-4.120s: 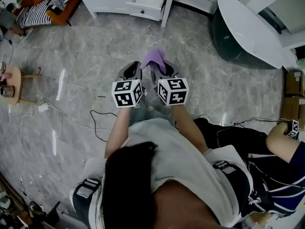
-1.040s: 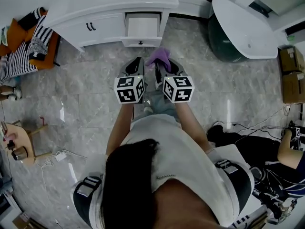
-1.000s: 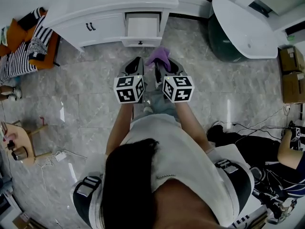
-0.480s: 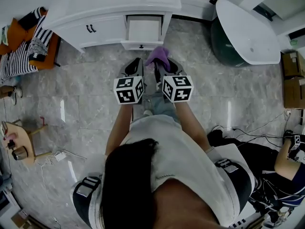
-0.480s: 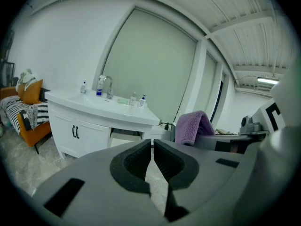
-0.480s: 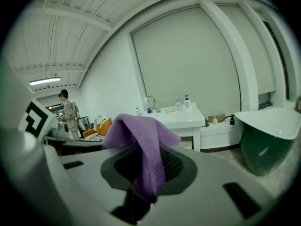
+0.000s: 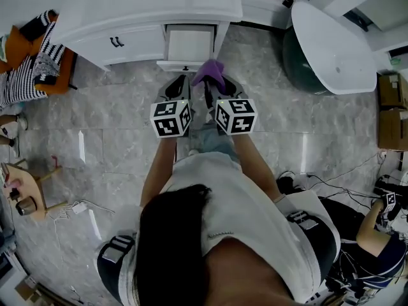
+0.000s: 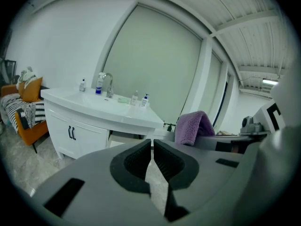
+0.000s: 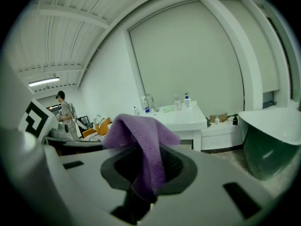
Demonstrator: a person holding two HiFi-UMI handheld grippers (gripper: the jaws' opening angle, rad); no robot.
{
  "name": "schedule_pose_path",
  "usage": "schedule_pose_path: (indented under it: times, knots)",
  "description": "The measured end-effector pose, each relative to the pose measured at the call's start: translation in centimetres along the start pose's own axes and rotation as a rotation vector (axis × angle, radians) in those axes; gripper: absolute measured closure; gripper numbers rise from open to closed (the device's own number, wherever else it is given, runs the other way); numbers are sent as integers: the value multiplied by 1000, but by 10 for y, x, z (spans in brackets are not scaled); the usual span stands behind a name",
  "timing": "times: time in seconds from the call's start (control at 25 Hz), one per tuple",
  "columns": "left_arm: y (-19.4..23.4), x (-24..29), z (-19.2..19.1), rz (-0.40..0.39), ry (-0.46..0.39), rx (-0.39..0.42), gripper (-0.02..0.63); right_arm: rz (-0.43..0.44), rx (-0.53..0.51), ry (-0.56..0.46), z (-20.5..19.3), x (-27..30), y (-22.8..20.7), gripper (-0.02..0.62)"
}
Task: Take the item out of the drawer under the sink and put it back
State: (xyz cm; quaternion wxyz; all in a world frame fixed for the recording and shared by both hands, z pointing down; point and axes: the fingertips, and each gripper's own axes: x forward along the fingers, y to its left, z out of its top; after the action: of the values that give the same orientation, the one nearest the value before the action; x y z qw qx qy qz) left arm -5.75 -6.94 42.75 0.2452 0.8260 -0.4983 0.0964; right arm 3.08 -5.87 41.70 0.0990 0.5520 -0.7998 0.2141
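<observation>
The floor (image 7: pixel 95 107) is laid with grey stone tiles with pale veins, and streaks of light are reflected in it. A white cabinet (image 7: pixel 121 40) with dark handles is placed by the white wall (image 8: pixel 56 46). Behind it a large window (image 8: pixel 155 60) is covered by a pale blind. To the right a white bathtub (image 7: pixel 331 43) with a dark green outside is seen. An orange seat (image 7: pixel 14 42) with a striped cloth is set at the left, and a small wooden stool (image 7: pixel 22 190) nearer. Cardboard boxes (image 7: pixel 390 129) are seen at the right edge. The ribbed ceiling (image 9: pixel 70 27) is lit by a strip lamp (image 9: pixel 44 82).
</observation>
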Motion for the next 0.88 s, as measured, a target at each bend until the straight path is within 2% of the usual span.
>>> schedule_pose_path:
  times: [0.88]
  knots:
    - [-7,97,40,90,23,-11,586,102,2,60,41,71,-73,514]
